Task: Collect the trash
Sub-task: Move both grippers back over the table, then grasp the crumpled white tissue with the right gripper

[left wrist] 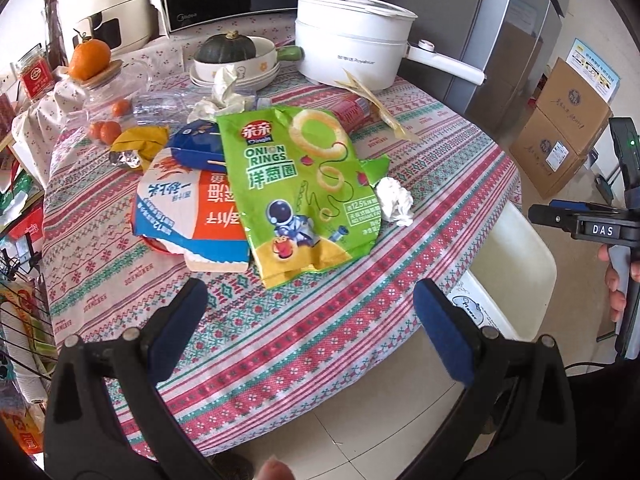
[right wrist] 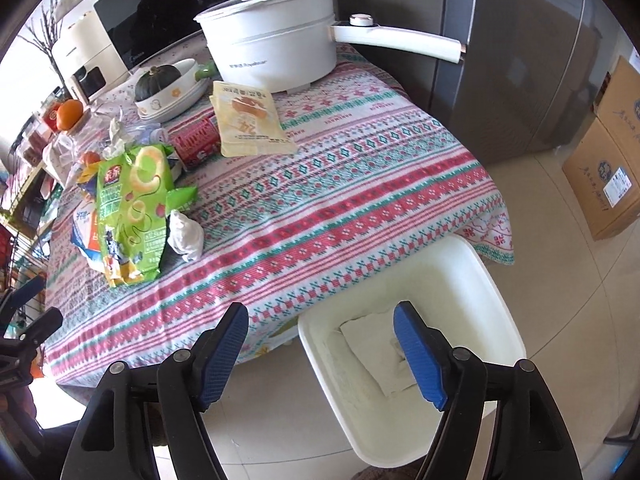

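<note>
Table-hidden white bin [right wrist: 472,280], crumpled tissue [right wrist: 386,354] inside

A white electric pot [left wrist: 352,40] is seen at the far edge of the desk [left wrist: 280,340]. A dark green squash [left wrist: 228,48] is held in a bowl [left wrist: 236,68] beside it. Cardboard boxes [right wrist: 612,168] are stacked by the fridge [right wrist: 520,60].

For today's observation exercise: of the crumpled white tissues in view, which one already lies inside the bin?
The flattened white tissue at the bottom of the white bin by the table; the other wads sit on the tablecloth.
</note>
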Tool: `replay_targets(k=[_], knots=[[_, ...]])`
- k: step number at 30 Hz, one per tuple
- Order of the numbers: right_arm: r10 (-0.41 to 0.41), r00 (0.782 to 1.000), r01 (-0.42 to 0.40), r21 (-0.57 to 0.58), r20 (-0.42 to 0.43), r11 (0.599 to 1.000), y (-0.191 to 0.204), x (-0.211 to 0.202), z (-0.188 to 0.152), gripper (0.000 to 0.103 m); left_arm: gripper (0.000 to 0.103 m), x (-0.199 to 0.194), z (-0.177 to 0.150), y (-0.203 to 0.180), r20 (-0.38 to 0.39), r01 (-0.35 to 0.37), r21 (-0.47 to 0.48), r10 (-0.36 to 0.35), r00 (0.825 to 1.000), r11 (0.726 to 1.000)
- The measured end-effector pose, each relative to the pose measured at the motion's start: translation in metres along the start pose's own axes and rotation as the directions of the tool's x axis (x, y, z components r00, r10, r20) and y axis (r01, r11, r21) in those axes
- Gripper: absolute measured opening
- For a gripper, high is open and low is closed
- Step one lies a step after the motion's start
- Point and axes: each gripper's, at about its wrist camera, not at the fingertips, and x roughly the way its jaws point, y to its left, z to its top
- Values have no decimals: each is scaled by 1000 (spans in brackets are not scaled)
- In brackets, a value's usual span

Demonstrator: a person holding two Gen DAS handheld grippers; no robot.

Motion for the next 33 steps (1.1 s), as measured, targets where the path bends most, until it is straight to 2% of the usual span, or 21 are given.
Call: replay_targets(k=[5,12,18,24,27,30,33], knots=[[35,999,-35,-13,27,999,29,2,11,80,102,-4,-2,22,7,-25,-35,25,1000,999],[108,992,-106,-29,58,994,69,8,22,103,102,-6,-8,50,15,-82,-56,83,996,995],[88,995,-83,-90,53,993,102,22,25,103,102,-7,-12,77,21,-128,-100,131,991,987],[107,994,-103,-143,21,984,134,37,25,103,102,1,-16,95,-15,-151,-147,150,989,978],[83,996,-80,-168,11,982,145,49,27,103,102,3,-18,100,-22,-157,-154,155,988,976],[28,999,-30,-146,-18,989,143,68,31,103,102,3,-21,102,-32,-156,-160,152,988,975],[13,999,-17,-90,-49,996,133,87,35,103,102,2,-22,104,-28,-156,-159,153,988,975]])
